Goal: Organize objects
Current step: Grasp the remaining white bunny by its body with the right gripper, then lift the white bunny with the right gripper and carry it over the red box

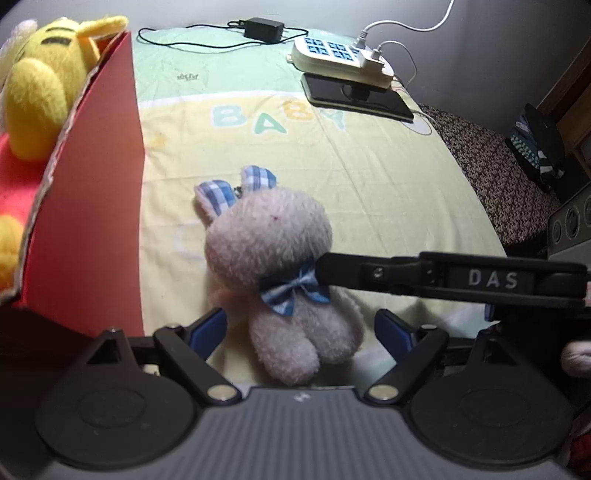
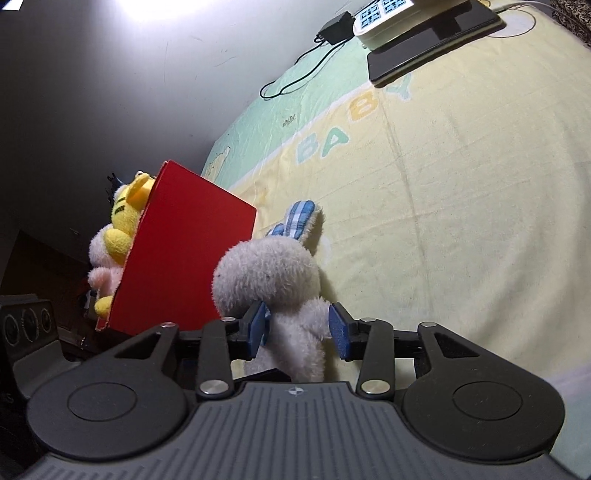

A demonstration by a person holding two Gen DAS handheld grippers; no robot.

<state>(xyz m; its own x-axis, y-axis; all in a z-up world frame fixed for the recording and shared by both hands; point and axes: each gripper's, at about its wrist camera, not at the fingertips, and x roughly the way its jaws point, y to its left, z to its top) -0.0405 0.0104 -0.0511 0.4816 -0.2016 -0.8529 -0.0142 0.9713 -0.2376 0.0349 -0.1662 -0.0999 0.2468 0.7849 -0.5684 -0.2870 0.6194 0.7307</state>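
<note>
Place: I am working in a home bedroom, over a bed.
Bedding: I am looking at a yellow and green sheet (image 1: 369, 166) printed with the word BABY; a dark patterned cover (image 1: 495, 173) is showing along its right edge.
Toys: a white plush rabbit (image 1: 280, 266) is lying near me, and a yellow plush (image 1: 40, 85) is sitting in a red box (image 1: 92, 221) on the left.
Electronics: a power strip (image 1: 340, 59), a charger (image 1: 264, 29) and a dark tablet (image 1: 354, 96) are resting at the far end by a plain wall (image 2: 110, 92).
</note>
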